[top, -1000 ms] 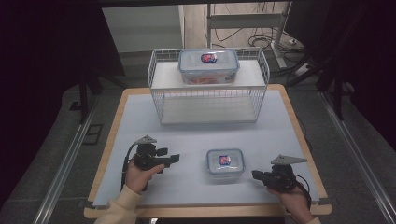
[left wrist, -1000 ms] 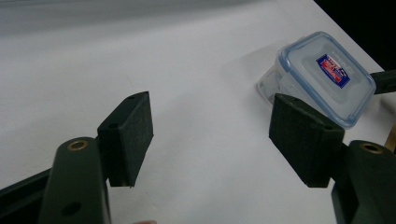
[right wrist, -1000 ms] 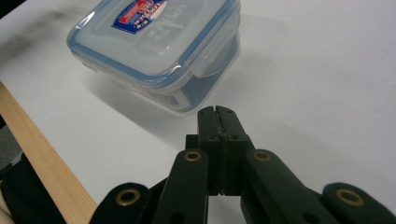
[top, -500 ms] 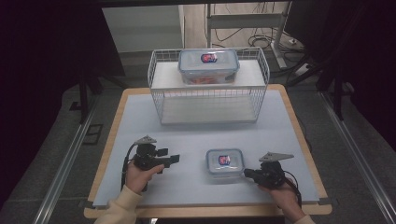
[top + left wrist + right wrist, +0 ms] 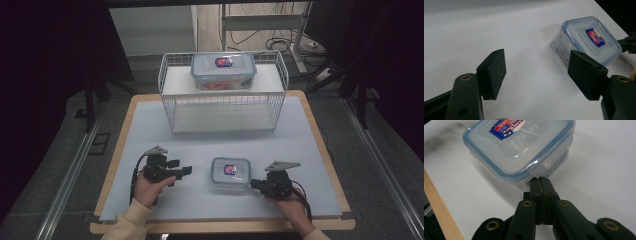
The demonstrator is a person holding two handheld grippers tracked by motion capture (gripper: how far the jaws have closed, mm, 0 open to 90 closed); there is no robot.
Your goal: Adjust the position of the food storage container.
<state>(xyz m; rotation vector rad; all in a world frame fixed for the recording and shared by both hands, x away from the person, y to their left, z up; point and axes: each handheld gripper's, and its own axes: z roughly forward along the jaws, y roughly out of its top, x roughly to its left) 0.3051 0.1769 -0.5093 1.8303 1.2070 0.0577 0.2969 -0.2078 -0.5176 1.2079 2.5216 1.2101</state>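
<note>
A small clear container [image 5: 230, 172] with a blue-rimmed lid and a red-and-blue label sits on the white mat near the front. My right gripper [image 5: 255, 184] lies just right of it, jaws shut together with nothing between them. In the right gripper view the shut tips [image 5: 540, 181] meet the lid's rim at the container's [image 5: 519, 147] near corner. My left gripper [image 5: 182, 171] rests a short way left of the container, apart from it. Its jaws [image 5: 539, 67] stand open and empty, pointing towards the container [image 5: 589, 40].
A white wire rack [image 5: 222, 100] stands at the back of the table. A larger clear container [image 5: 223, 70] with a blue rim lies on its top shelf. The table's wooden edge [image 5: 220, 227] runs along the front, close behind both hands.
My right gripper has slid left across the mat, from well clear of the small container to its right corner. The left gripper and the container have stayed where they were.
</note>
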